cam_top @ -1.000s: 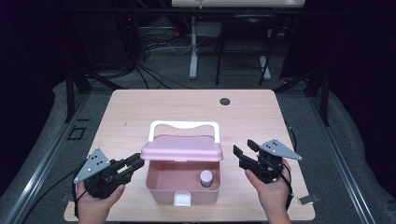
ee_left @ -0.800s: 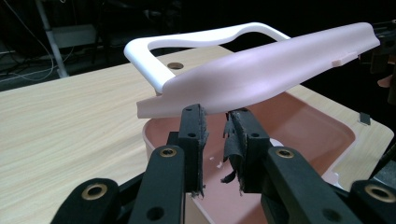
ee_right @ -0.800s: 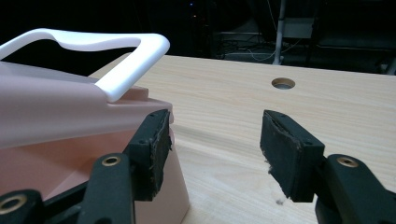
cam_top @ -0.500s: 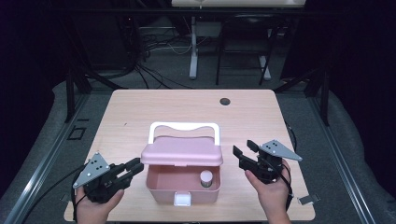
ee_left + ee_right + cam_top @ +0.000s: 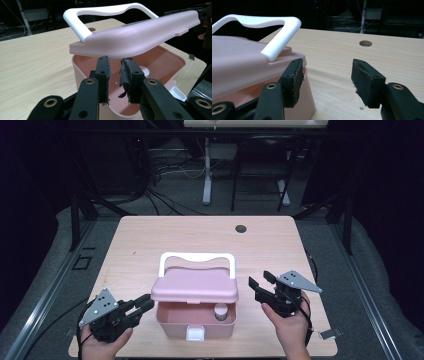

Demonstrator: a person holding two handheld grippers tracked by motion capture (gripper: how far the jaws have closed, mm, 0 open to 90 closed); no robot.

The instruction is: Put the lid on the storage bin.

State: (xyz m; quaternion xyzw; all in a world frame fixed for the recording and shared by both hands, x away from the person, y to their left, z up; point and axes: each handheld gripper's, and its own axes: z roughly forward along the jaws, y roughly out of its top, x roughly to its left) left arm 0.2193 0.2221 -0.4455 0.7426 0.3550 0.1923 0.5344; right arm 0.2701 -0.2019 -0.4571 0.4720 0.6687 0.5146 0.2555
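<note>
Now we hold a gripper in each hand at the near edge of the table (image 5: 150, 235), with the pink box (image 5: 196, 320) between them. The box sits near the front middle of the table, its lid (image 5: 195, 290) raised partway and tilted over the open body, the white handle (image 5: 196, 260) standing up along the lid's far side. Inside the box, at its right, we see a small jar (image 5: 220, 312) with a pale cap. A white latch (image 5: 196, 334) shows on the front wall.

Our left gripper (image 5: 142, 304) is just left of the box, pointing at it; in the left gripper view its jaws stand a narrow gap apart, aimed at the box's near rim under the lid (image 5: 140, 37), and they pinch nothing. Whether they touch the rim we cannot tell.

Our right gripper (image 5: 259, 285) is just right of the box, clear of it. In the right gripper view its jaws are spread wide with bare table between them, the left jaw close beside the box's corner (image 5: 307, 105).
</note>
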